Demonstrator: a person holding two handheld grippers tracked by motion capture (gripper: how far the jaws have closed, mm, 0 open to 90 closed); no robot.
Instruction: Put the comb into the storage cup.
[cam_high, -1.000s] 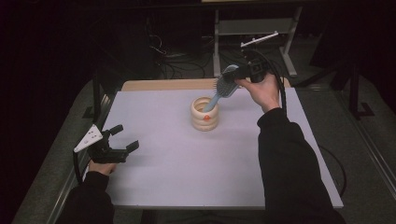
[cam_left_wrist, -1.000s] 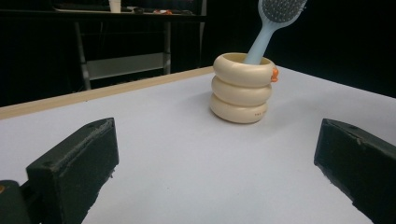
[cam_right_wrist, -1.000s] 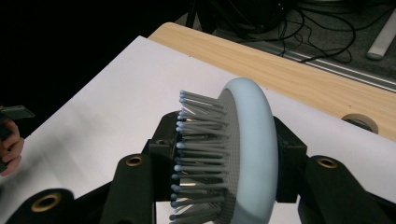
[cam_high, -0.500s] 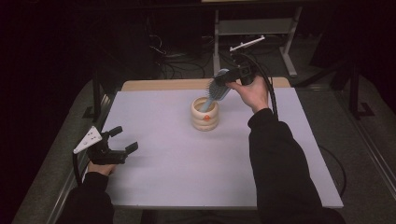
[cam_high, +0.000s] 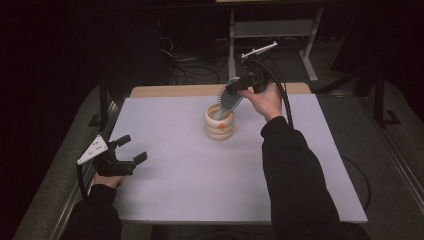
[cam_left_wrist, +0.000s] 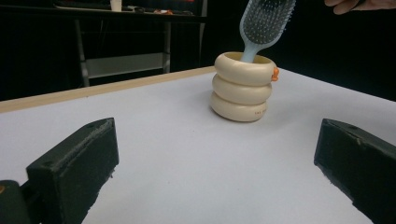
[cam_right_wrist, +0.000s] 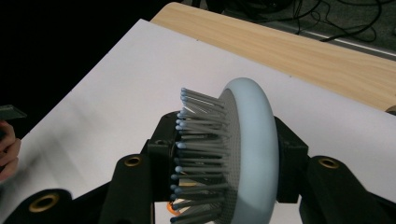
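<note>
While the right gripper clamps the head of a pale blue hairbrush, the brush's handle end stands inside the cream ringed holder near the far middle of the white tabletop. Right gripper view: the two black jaws press on the brush head from both sides, one on the bristle face, one on the smooth back; grey bristles with blue tips point toward the left of that view. Grip is on the head, not the handle.

High view: hairbrush tilted, head up and toward the right hand, handle slanting down into the holder's mouth. Whether the handle touches the bottom of the holder cannot be told. Holder is upright, built like three stacked rings, with a small orange spot on its side facing the person.

Left gripper view: holder seen from the side, the brush rising out of its top opening and leaning to the right of that view, bristles facing the camera. Orange detail sits at the right edge of the top ring.

Left gripper rests low at the near left edge of the tabletop, jaws spread wide with nothing between them, well apart from the holder. Left hand is behind it at the table edge.

A wooden strip borders the tabletop's far side.
</note>
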